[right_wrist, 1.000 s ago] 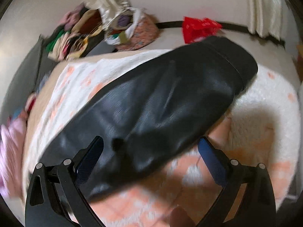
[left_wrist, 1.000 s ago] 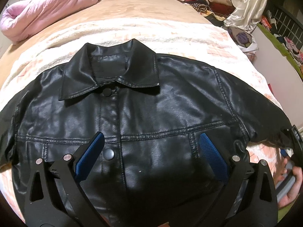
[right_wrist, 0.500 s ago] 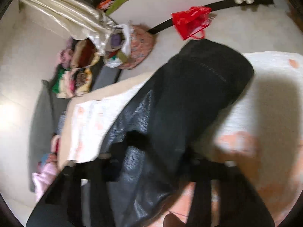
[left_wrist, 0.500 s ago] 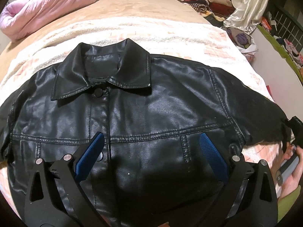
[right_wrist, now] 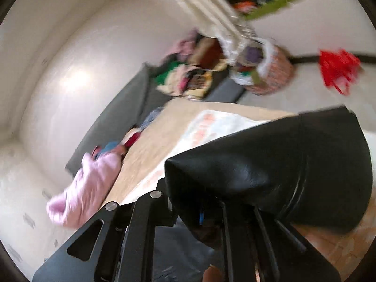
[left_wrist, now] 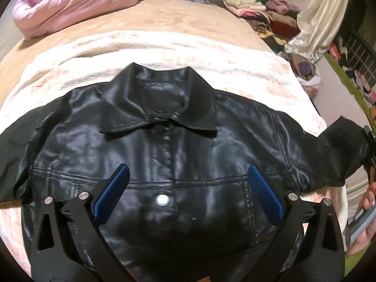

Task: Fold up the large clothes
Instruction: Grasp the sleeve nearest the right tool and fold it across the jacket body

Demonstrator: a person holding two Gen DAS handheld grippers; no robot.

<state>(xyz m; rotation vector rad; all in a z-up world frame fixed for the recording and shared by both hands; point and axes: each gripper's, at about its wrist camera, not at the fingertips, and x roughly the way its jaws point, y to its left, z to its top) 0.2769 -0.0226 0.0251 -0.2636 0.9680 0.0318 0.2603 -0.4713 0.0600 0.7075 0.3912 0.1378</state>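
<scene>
A black jacket (left_wrist: 169,155) lies front up on a white blanket (left_wrist: 164,56) spread over a bed, collar toward the far side, its body reaching close to the blanket's near edge. The left gripper (left_wrist: 185,192) hangs over the lower front with its blue pads wide apart and nothing between them; a snap button (left_wrist: 162,199) shows in the gap. Beyond the collar the blanket and the tan cover (left_wrist: 145,21) lie bare up to a pink quilt (left_wrist: 70,2) at the far left corner. The sleeve (right_wrist: 282,171) at the bed's right edge is raised off the blanket, clamped in the right gripper (right_wrist: 206,213), whose fingers are closed on its cuff end. Right of the bed is open floor, with a clothes pile (left_wrist: 263,11) and a basket (right_wrist: 270,72) farther back.
</scene>
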